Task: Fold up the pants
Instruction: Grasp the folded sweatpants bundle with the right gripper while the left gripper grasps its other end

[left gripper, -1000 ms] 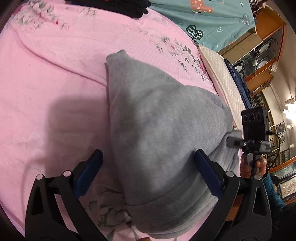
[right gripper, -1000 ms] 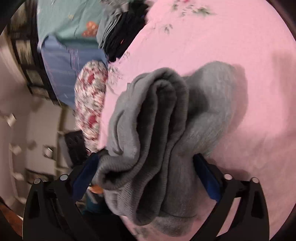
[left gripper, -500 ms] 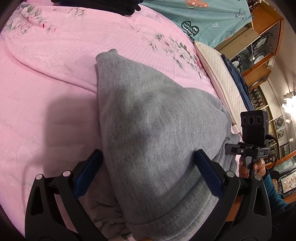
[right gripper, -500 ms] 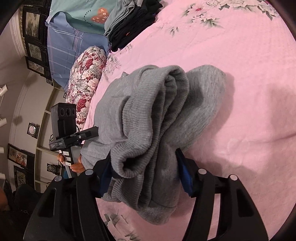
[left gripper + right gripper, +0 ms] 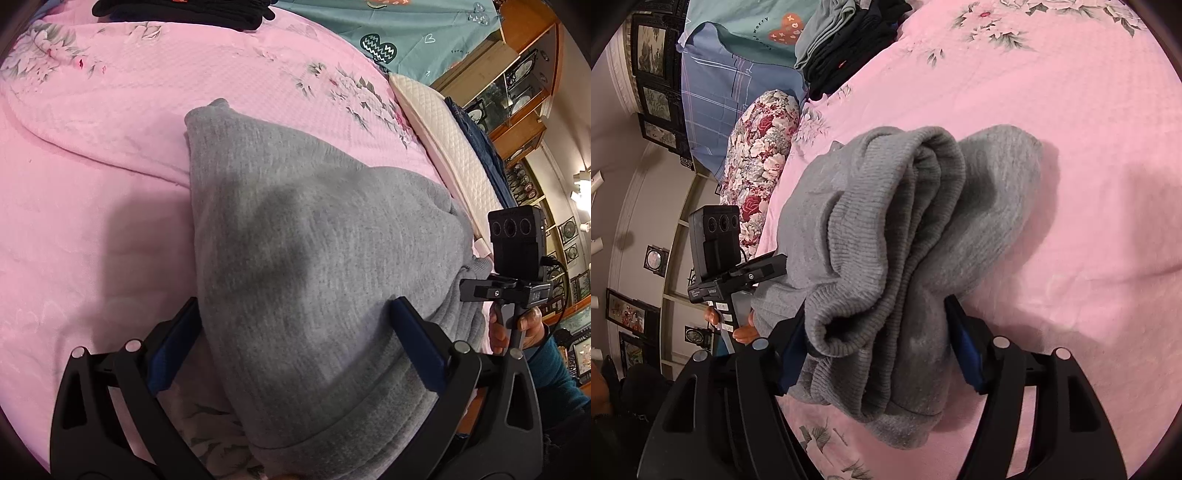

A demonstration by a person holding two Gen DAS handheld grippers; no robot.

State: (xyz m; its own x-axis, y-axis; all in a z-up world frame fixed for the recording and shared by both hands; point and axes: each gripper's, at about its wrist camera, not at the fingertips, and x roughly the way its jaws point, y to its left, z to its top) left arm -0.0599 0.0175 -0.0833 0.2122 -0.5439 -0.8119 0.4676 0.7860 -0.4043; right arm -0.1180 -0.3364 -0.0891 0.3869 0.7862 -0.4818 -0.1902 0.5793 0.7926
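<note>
1. On the pink floral bedspread (image 5: pixel 110 229) lies a bundle of grey pants (image 5: pixel 295 258), folded over on itself and resting near the bed's near edge.
2. Around the bundle's near end, the left gripper (image 5: pixel 295 343) stands wide, its blue pads (image 5: pixel 415 350) flanking the cloth; I cannot tell whether they press it.
3. From the other side, the right gripper (image 5: pixel 875 347) stands narrower, with the ribbed waistband folds (image 5: pixel 871 258) bunched between its fingers.
4. Far off sit dark folded clothes (image 5: pixel 849 48) and a flowered pillow (image 5: pixel 761 147).
</note>
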